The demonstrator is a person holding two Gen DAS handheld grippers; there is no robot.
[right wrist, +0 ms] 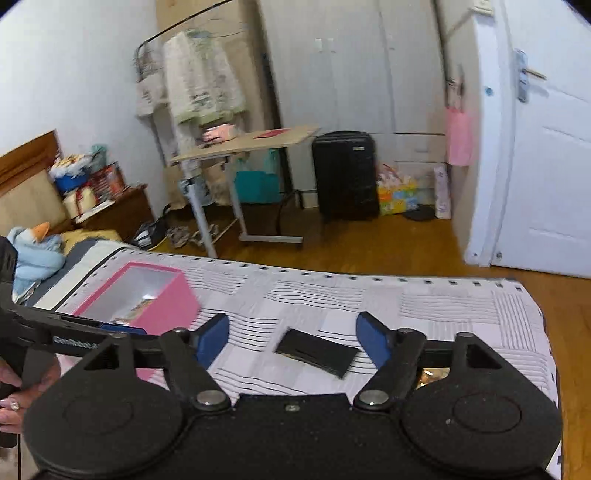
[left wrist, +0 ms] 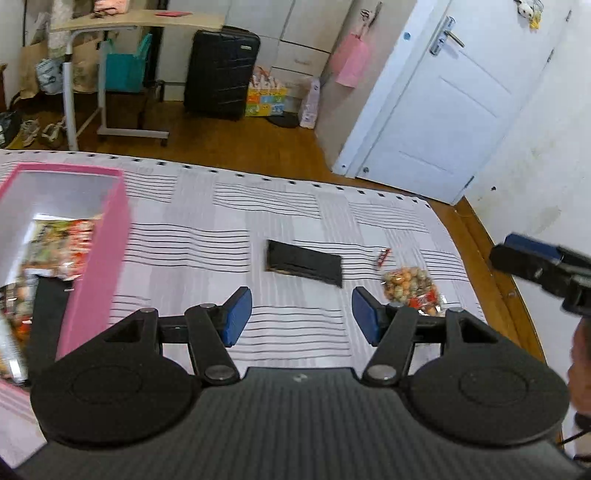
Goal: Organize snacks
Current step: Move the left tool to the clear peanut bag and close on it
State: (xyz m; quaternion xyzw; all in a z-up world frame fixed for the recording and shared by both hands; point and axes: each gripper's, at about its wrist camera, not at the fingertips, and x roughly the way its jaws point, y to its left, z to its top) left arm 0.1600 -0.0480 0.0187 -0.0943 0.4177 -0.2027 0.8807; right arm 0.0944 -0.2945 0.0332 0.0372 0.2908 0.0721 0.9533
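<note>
A pink box (left wrist: 96, 258) stands on the striped bedsheet at the left and holds several snack packets (left wrist: 62, 243). A flat black packet (left wrist: 303, 262) lies mid-bed. Right of it are a small red wrapper (left wrist: 383, 256) and a clear bag of colourful round snacks (left wrist: 410, 286). My left gripper (left wrist: 301, 317) hovers open above the sheet, nothing between its blue pads. A finger of my right gripper (left wrist: 528, 254) shows at the right edge. In the right wrist view my right gripper (right wrist: 293, 339) is open and empty above the black packet (right wrist: 317, 350), with the pink box (right wrist: 166, 299) to the left.
The bed's far edge (left wrist: 295, 181) drops to a wooden floor (left wrist: 240, 144). Beyond stand a black suitcase (left wrist: 219, 70), a rolling table (left wrist: 110, 26) and a white door (left wrist: 443, 110). A hand (right wrist: 11, 391) grips the left tool. A blue plush (right wrist: 33, 254) lies near the headboard.
</note>
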